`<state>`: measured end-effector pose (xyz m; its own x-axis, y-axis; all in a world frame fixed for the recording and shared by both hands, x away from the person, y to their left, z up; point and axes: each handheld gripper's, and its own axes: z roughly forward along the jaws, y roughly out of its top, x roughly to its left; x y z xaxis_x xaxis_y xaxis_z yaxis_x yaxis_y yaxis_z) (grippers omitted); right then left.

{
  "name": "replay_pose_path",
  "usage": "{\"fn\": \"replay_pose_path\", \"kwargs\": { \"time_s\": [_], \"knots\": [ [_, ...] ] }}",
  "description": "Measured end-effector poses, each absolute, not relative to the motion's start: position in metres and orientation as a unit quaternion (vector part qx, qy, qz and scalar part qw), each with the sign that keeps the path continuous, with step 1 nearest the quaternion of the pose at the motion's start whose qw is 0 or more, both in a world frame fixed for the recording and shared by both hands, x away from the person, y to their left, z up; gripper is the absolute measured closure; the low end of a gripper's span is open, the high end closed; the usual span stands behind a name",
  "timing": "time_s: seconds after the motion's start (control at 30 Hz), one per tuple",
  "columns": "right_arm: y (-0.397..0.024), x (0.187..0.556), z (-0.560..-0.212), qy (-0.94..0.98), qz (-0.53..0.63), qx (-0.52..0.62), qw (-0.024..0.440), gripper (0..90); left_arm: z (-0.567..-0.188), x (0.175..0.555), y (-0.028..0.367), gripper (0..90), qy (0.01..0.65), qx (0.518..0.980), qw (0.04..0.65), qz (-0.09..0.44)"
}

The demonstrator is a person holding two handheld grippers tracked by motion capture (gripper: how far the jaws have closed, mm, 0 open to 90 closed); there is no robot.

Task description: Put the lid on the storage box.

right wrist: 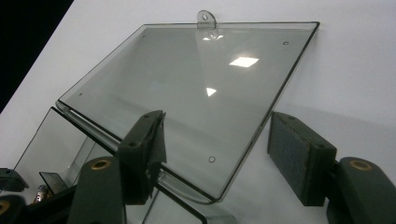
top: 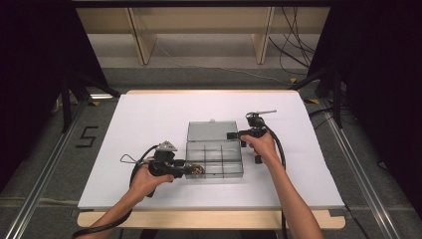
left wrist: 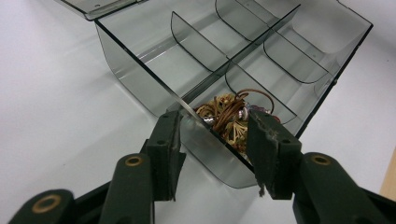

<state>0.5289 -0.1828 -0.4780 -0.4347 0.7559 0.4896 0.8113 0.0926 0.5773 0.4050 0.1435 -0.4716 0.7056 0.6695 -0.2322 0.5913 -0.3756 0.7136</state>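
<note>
The left gripper [left wrist: 212, 128], jaws straddling the box [top: 215, 158] wall without pinching, has the trinket [left wrist: 229, 119] just ahead in the nearest compartment; the right gripper [right wrist: 217, 154] straddles the lid [right wrist: 187, 93] corner, spread.

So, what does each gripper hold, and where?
Right gripper: nothing, open astride the lid corner. Left gripper: astride the box wall and brown cord tangle; grip cannot be told.

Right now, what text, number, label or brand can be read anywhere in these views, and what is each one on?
"5" – a dark figure marked on the grey floor left of the table, seen in the high view.
Clear compartment box and its open lid: no lettering or label.
Left claw, right claw: no brand or marking readable.
</note>
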Motion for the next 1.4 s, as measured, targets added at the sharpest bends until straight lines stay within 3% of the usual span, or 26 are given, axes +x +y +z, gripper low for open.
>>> {"fn": "replay_pose_path", "kwargs": {
  "time_s": [0.23,0.57,0.6,0.63,1.03,1.27,1.4],
  "knots": [
    [-0.181,0.53,-0.481,-0.727,-0.421,-0.54,0.058,38.1,-0.472,0.405,0.143,54.8,0.38,0.828,0.41,0.048],
    [-0.183,0.531,-0.482,-0.73,-0.43,-0.528,0.051,41.1,-0.472,0.405,0.143,54.7,0.378,0.83,0.408,0.048],
    [-0.18,0.528,-0.479,-0.715,-0.429,-0.547,0.073,43.2,-0.472,0.405,0.143,54.6,0.378,0.83,0.408,0.049],
    [-0.183,0.53,-0.481,-0.727,-0.438,-0.527,0.055,44.5,-0.472,0.406,0.144,54.6,0.372,0.835,0.403,0.051],
    [-0.187,0.527,-0.473,-0.723,-0.465,-0.511,0.023,58.5,-0.472,0.407,0.143,54.1,0.375,0.834,0.401,0.056],
    [-0.188,0.525,-0.468,-0.716,-0.482,-0.506,0.018,61.7,-0.472,0.407,0.143,54.1,0.371,0.837,0.399,0.056],
    [-0.189,0.525,-0.465,-0.714,-0.492,-0.498,-0.007,64.5,-0.471,0.407,0.143,54.0,0.369,0.839,0.397,0.055]
  ]
}}
